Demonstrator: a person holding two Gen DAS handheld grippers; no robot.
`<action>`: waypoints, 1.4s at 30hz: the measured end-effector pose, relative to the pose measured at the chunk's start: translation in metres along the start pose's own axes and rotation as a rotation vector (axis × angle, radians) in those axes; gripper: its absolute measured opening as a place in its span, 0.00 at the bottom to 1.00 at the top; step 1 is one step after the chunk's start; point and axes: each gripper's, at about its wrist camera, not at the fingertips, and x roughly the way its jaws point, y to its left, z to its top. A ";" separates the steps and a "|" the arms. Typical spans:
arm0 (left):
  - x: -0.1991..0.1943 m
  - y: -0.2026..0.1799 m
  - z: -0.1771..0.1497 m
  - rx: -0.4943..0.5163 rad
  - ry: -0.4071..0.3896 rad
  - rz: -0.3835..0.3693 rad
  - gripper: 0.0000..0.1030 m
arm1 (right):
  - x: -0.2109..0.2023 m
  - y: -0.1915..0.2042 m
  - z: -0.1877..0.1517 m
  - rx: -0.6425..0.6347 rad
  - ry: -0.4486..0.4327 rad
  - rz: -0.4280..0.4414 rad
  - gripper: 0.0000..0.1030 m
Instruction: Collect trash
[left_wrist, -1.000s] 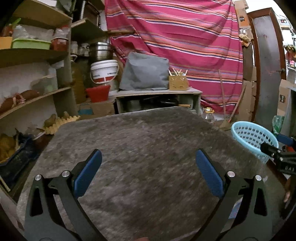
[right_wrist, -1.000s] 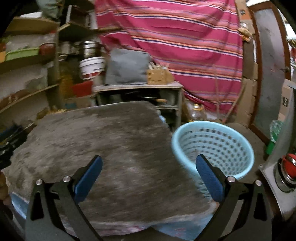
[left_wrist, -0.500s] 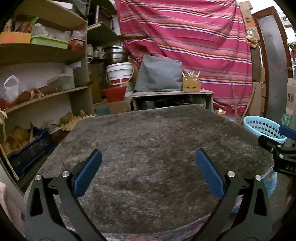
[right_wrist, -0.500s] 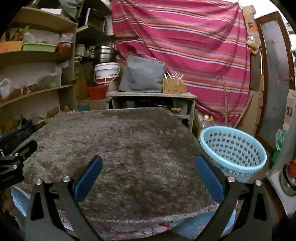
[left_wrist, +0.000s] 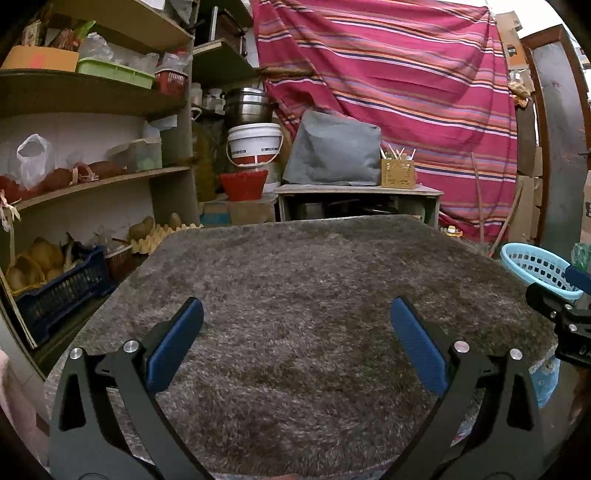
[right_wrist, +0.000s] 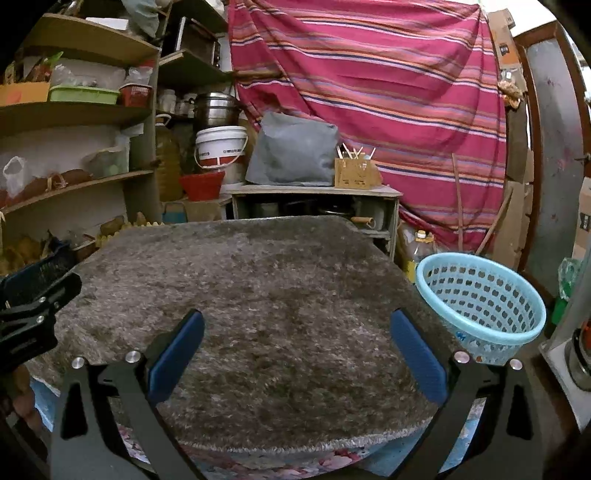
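A light blue perforated basket (right_wrist: 484, 299) stands on the floor just right of the table; its rim also shows in the left wrist view (left_wrist: 535, 266). A grey shaggy mat (left_wrist: 314, 295) covers the table, and I see no loose trash on it. My left gripper (left_wrist: 295, 325) is open and empty above the mat's near part. My right gripper (right_wrist: 295, 328) is open and empty above the mat's near edge, with the basket off its right finger. Each gripper shows at the edge of the other's view (left_wrist: 561, 314), (right_wrist: 33, 310).
Shelves (left_wrist: 92, 177) with boxes, bags and a dark blue crate line the left. A low cabinet (left_wrist: 358, 199) with a grey bag and a wooden holder stands behind the table. A striped red cloth (left_wrist: 406, 92) hangs at the back. A metal door (right_wrist: 554, 166) is on the right.
Both grippers have pulled back and up from the mat, so more of the table and room shows. The basket now sits farther off to the right. Both stay open.
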 end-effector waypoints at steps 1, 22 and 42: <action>0.001 0.000 0.000 -0.003 0.005 -0.002 0.95 | 0.000 0.000 0.000 -0.003 -0.002 -0.002 0.96; 0.004 -0.008 -0.007 0.021 0.025 -0.008 0.95 | -0.002 0.001 0.004 -0.011 -0.012 -0.017 0.96; -0.003 -0.010 -0.002 0.035 -0.007 0.003 0.95 | 0.001 -0.005 0.004 0.004 -0.015 -0.027 0.96</action>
